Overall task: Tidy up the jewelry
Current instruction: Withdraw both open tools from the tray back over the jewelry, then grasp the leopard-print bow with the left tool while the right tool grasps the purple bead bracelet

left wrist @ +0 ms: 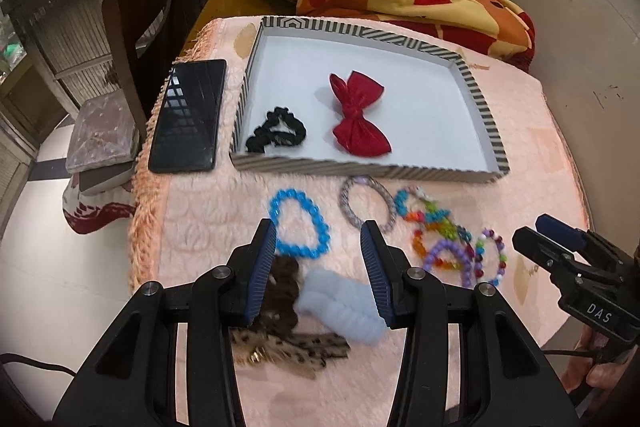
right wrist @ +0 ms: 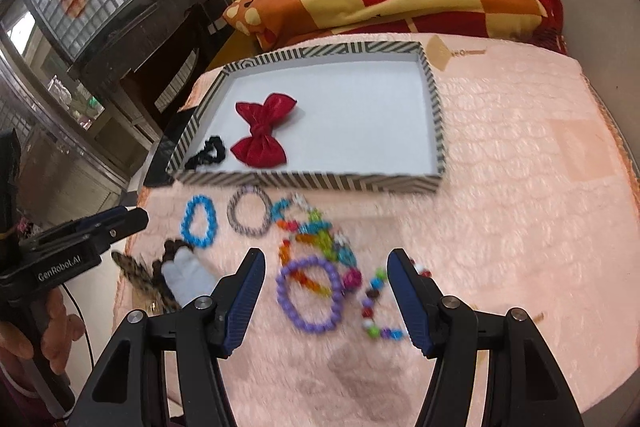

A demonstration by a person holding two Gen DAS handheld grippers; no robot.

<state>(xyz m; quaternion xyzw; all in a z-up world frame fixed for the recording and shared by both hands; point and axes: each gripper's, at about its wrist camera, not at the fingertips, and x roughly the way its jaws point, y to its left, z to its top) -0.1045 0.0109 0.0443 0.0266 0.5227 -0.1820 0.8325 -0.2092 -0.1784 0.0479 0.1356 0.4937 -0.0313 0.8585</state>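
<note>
Both pairs of fingers I am holding apart and empty, the left gripper (left wrist: 318,241) hanging over the blue bracelet (left wrist: 299,223), the right gripper (right wrist: 326,277) over the purple bracelet (right wrist: 310,293) before the striped tray (right wrist: 304,183).

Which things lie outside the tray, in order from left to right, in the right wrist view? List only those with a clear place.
Leopard-print hair tie → blue bead bracelet → grey braided bracelet → purple bead bracelet → multicoloured bead bracelet.
</note>
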